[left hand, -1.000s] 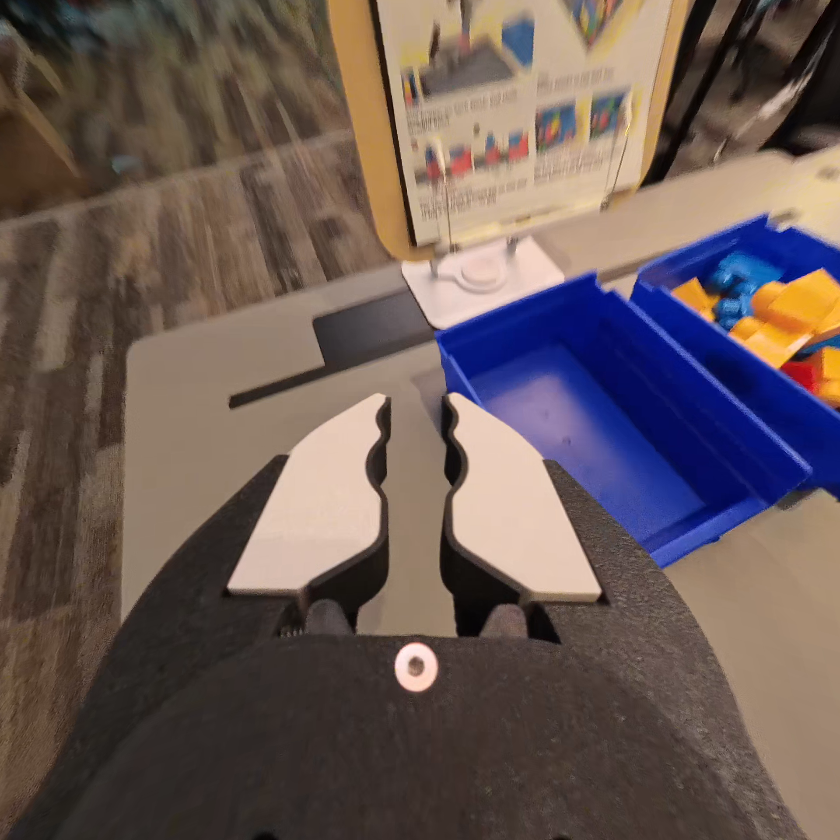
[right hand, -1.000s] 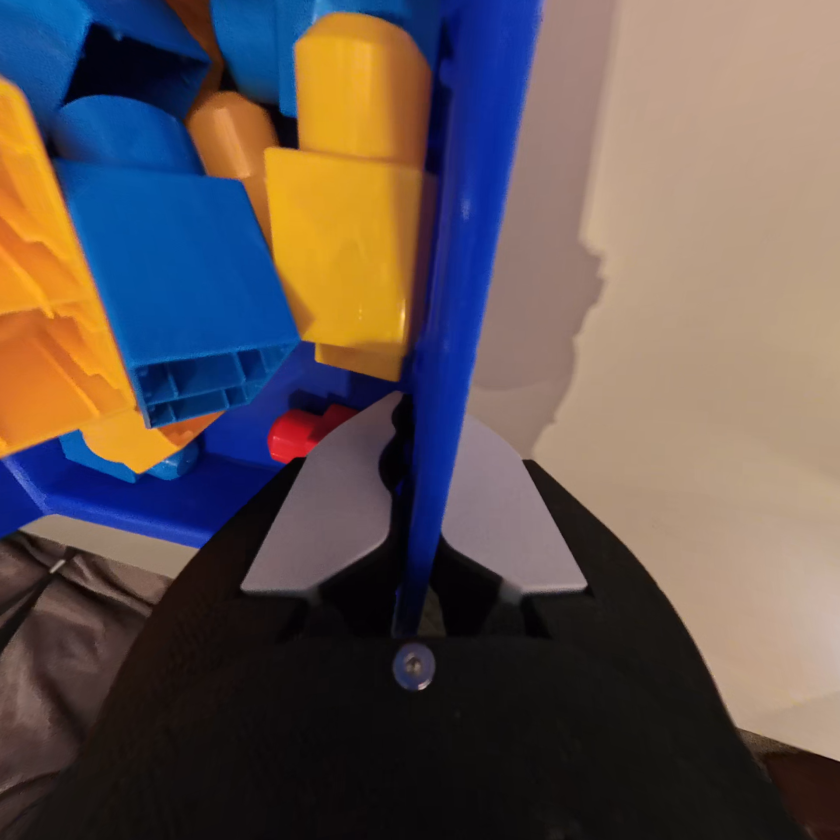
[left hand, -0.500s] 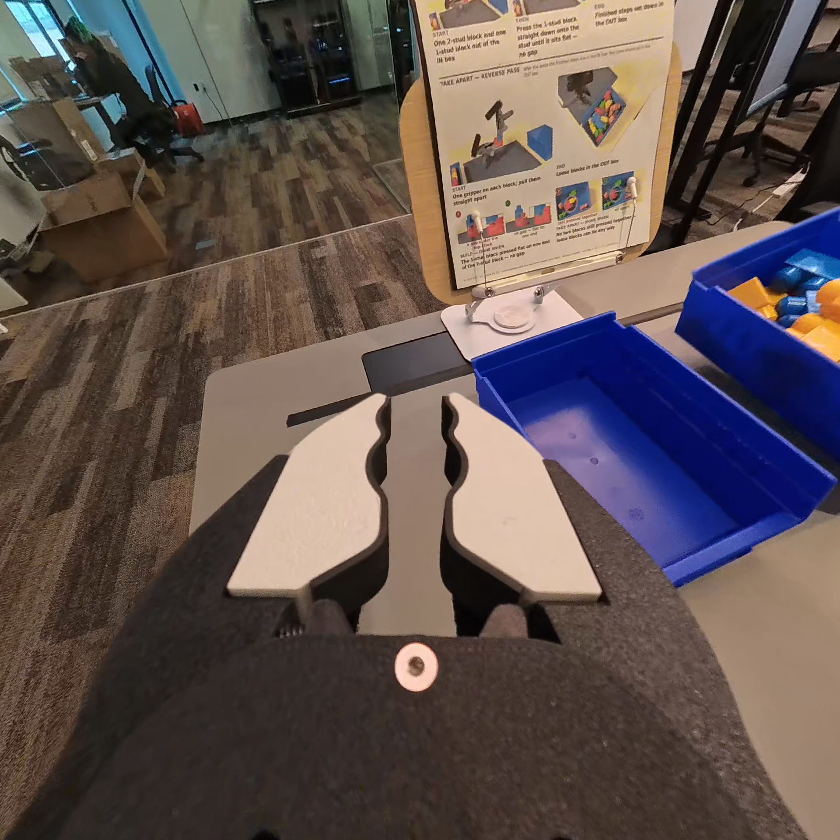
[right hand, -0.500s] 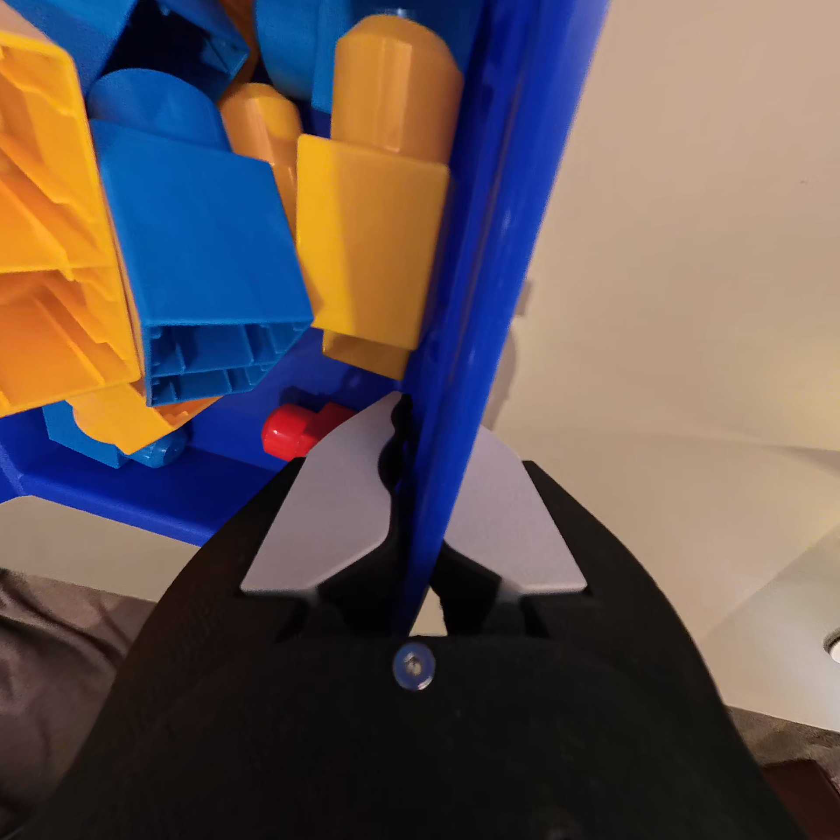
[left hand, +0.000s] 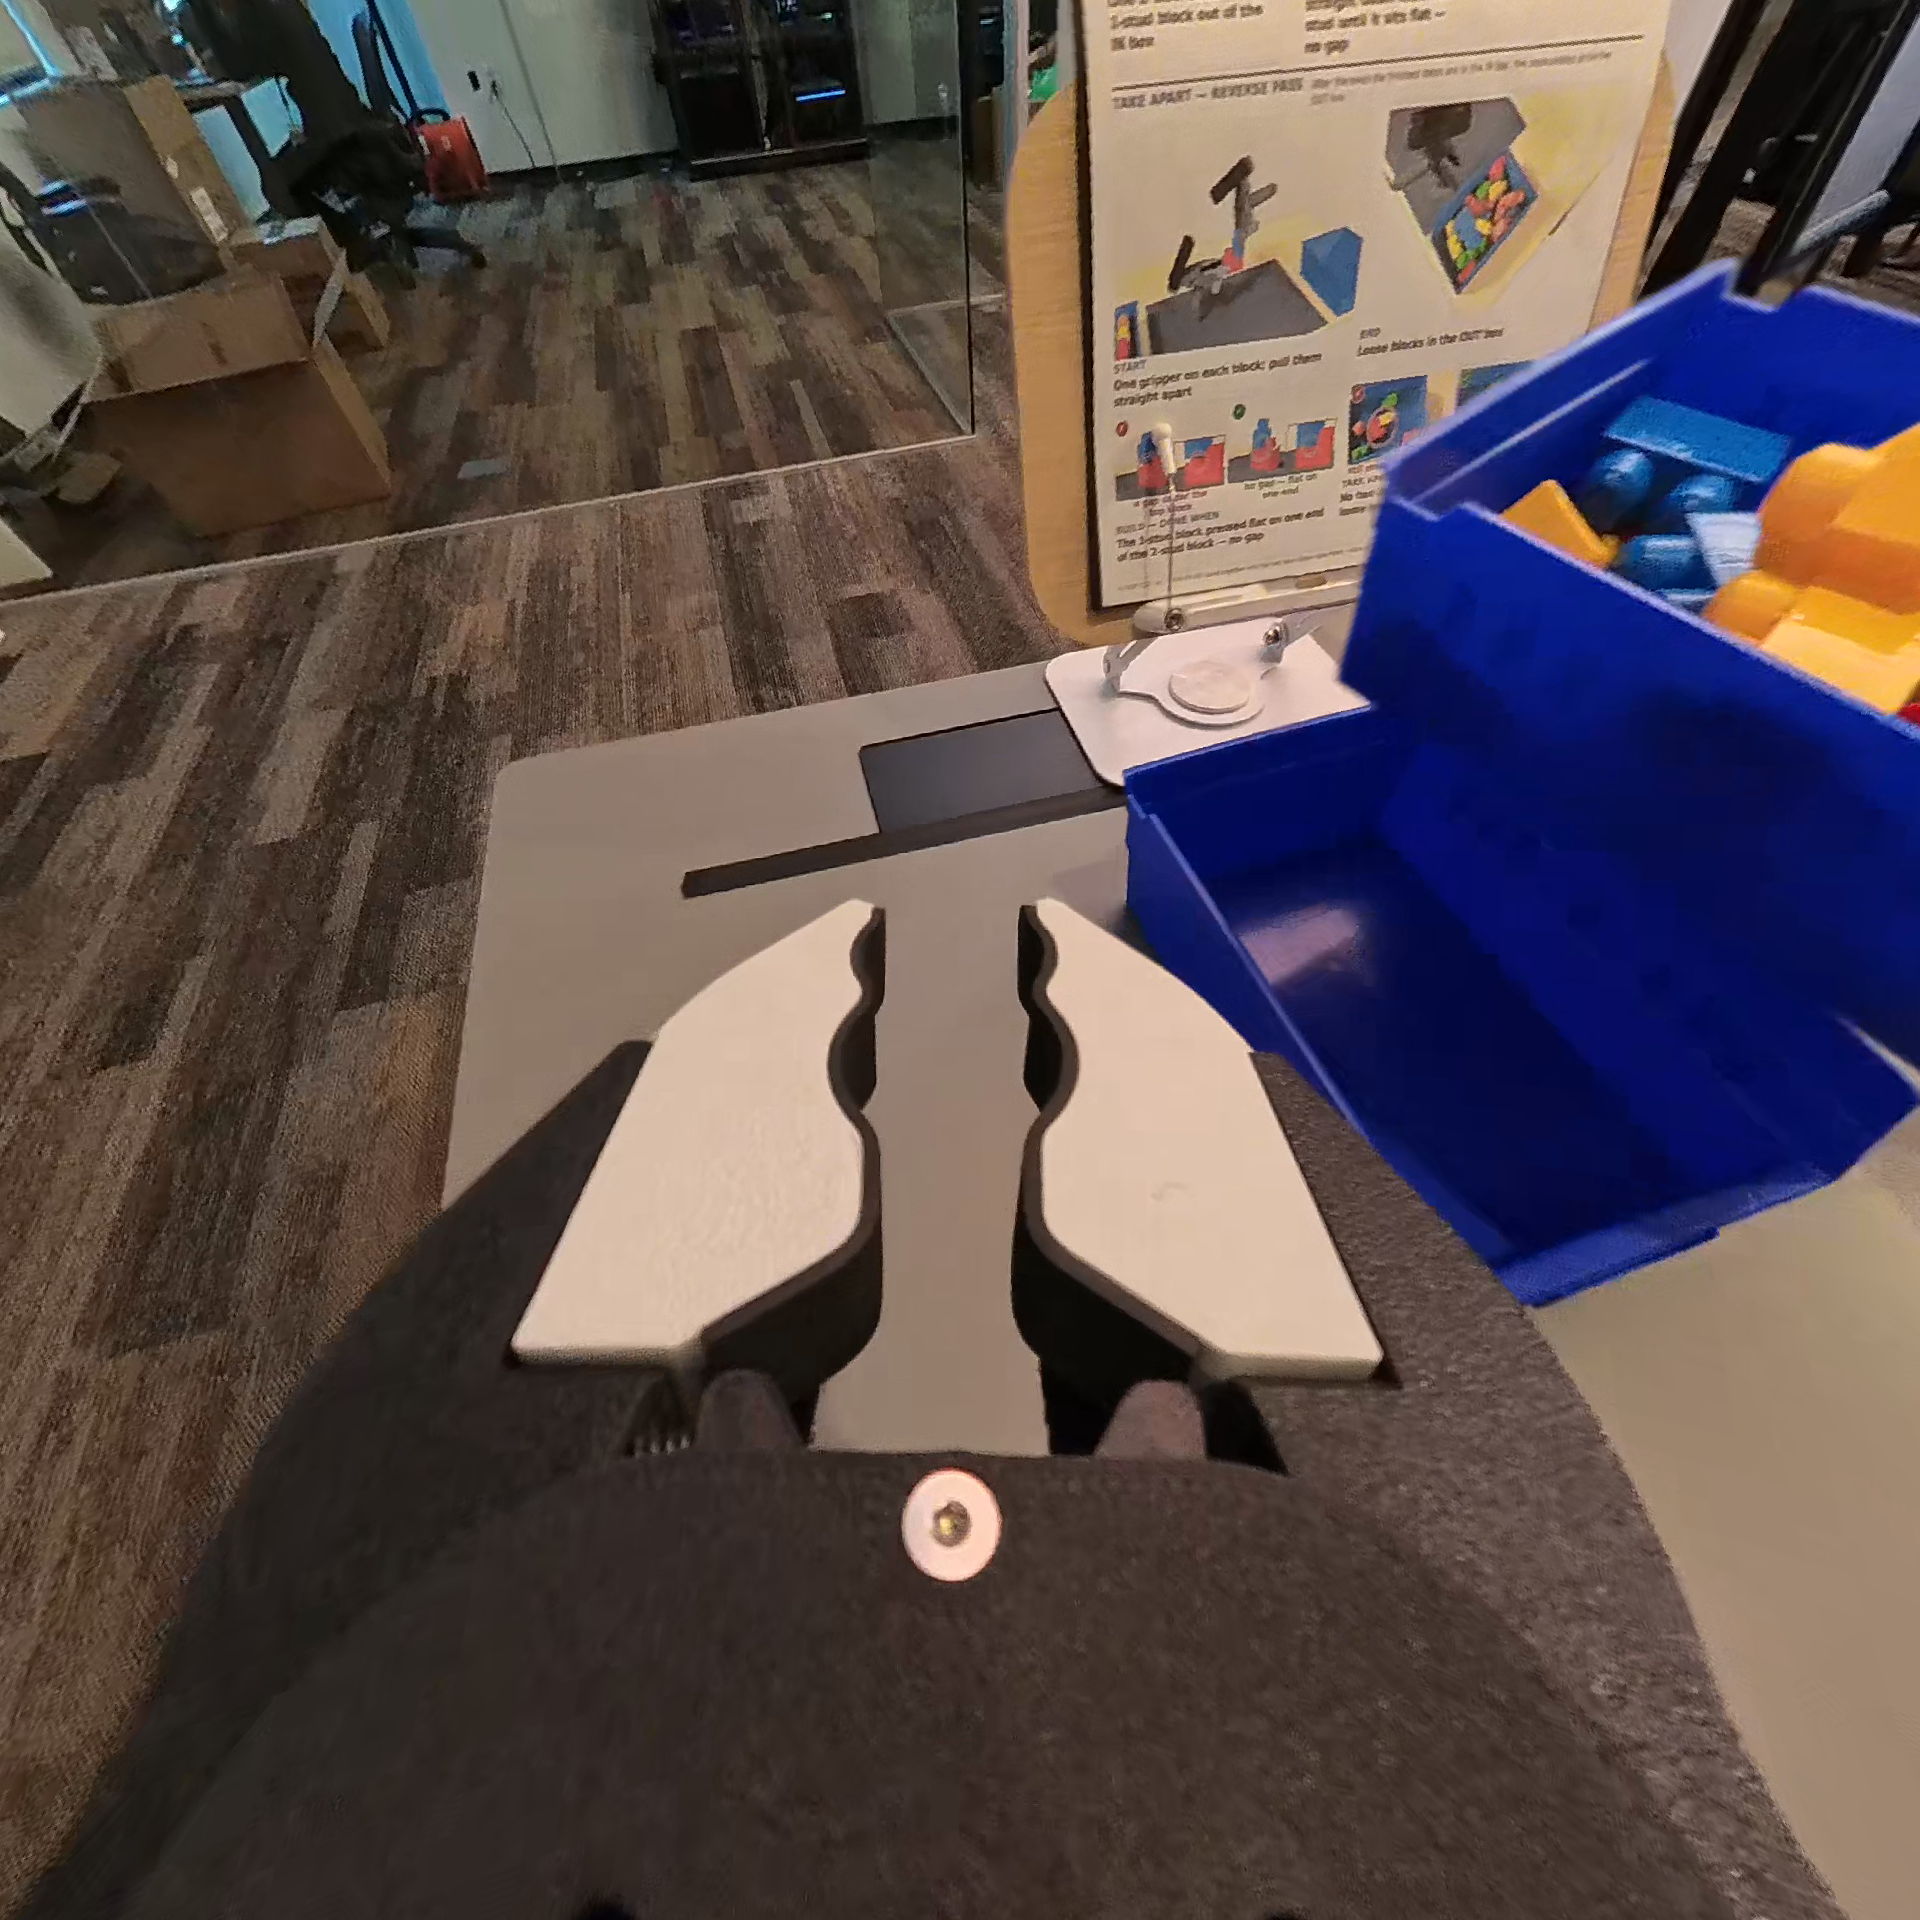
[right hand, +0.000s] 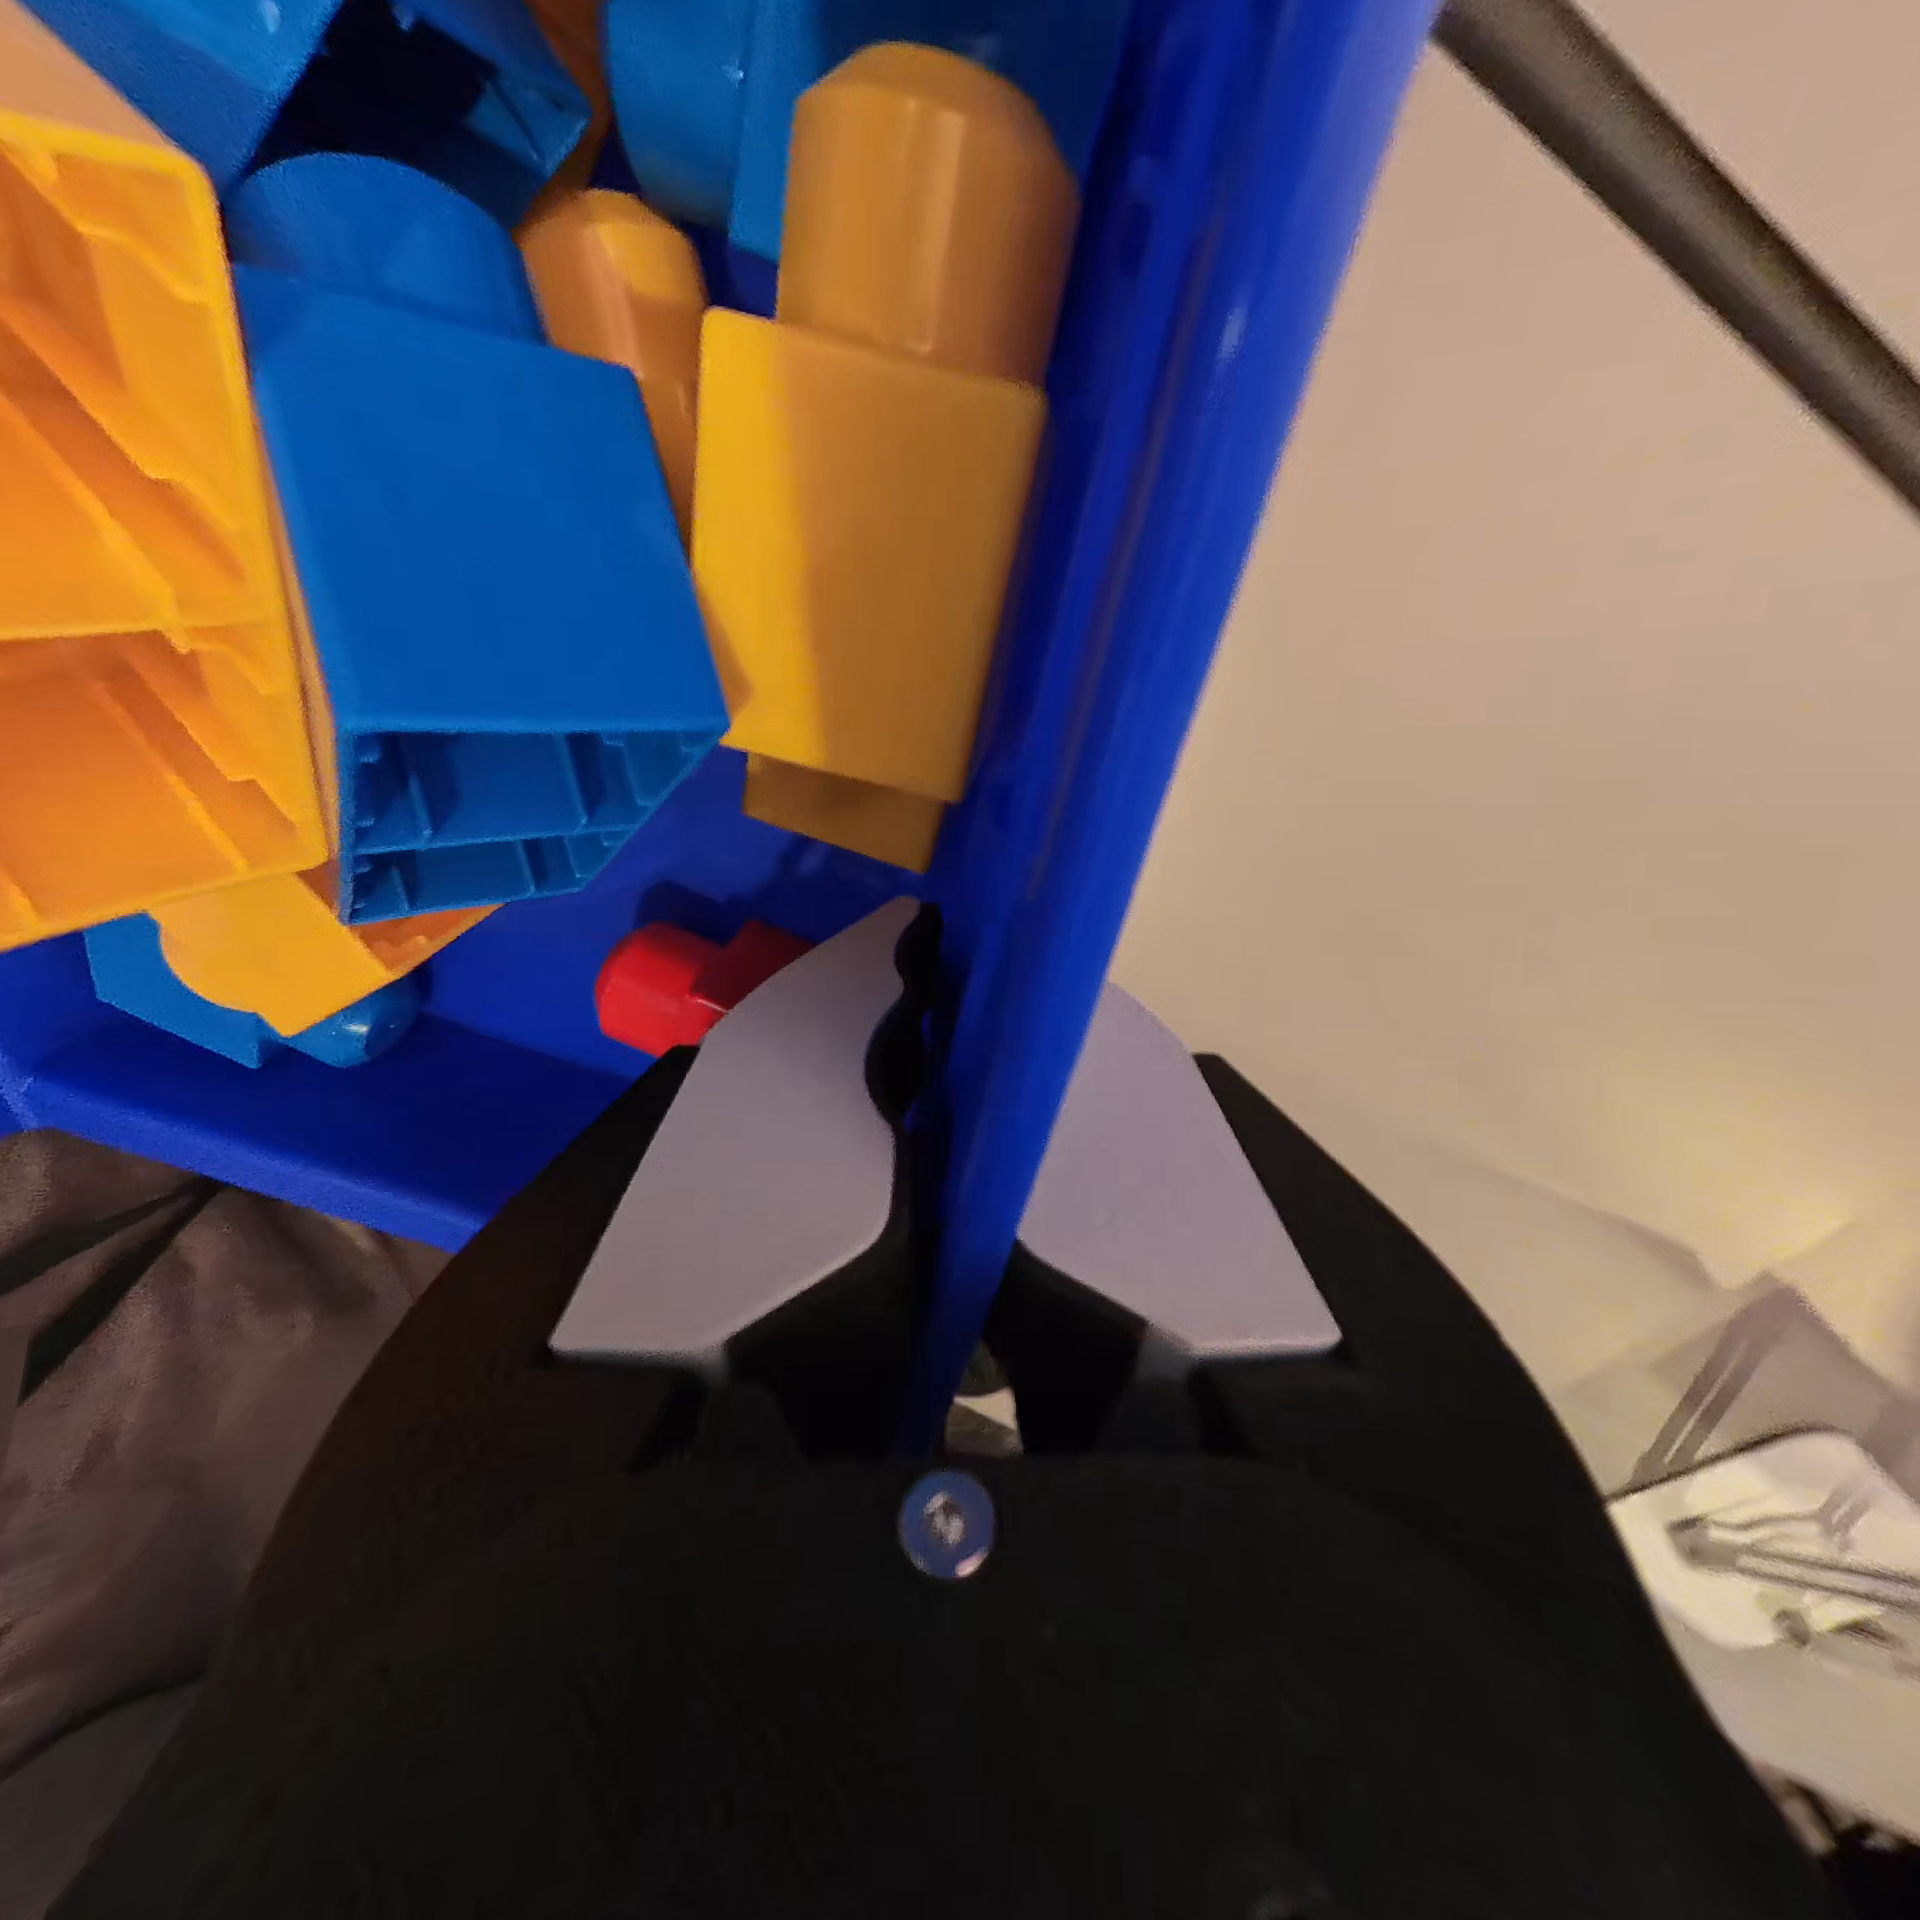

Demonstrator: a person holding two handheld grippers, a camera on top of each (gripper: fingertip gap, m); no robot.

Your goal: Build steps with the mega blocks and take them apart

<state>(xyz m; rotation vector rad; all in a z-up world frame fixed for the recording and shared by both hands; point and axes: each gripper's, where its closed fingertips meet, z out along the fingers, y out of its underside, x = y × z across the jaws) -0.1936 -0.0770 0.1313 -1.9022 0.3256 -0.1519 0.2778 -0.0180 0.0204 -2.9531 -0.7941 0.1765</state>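
My right gripper (right hand: pixel 961 935) is shut on the side wall of a blue bin (right hand: pixel 1101 644) full of blocks and holds it lifted and tilted. Inside lie a yellow one-stud block (right hand: pixel 873 561), a blue block (right hand: pixel 488 582), orange blocks (right hand: pixel 114 582) and a red block (right hand: pixel 665 982). In the left wrist view the lifted bin (left hand: pixel 1621 686) hangs tilted above an empty blue bin (left hand: pixel 1455 1029) that rests on the grey table (left hand: pixel 644 935). My left gripper (left hand: pixel 951 925) is open and empty, above the table, left of the empty bin.
An instruction board (left hand: pixel 1340 301) on a white stand (left hand: pixel 1195 696) is behind the bins. A black mat (left hand: pixel 966 779) lies on the table beside the stand. The table's left edge drops to wood-pattern floor (left hand: pixel 260 831). Cardboard boxes (left hand: pixel 239 405) stand far left.
The full bin has risen off the table and swung left over the empty bin, tilting. My left gripper has lifted its view and stays open.
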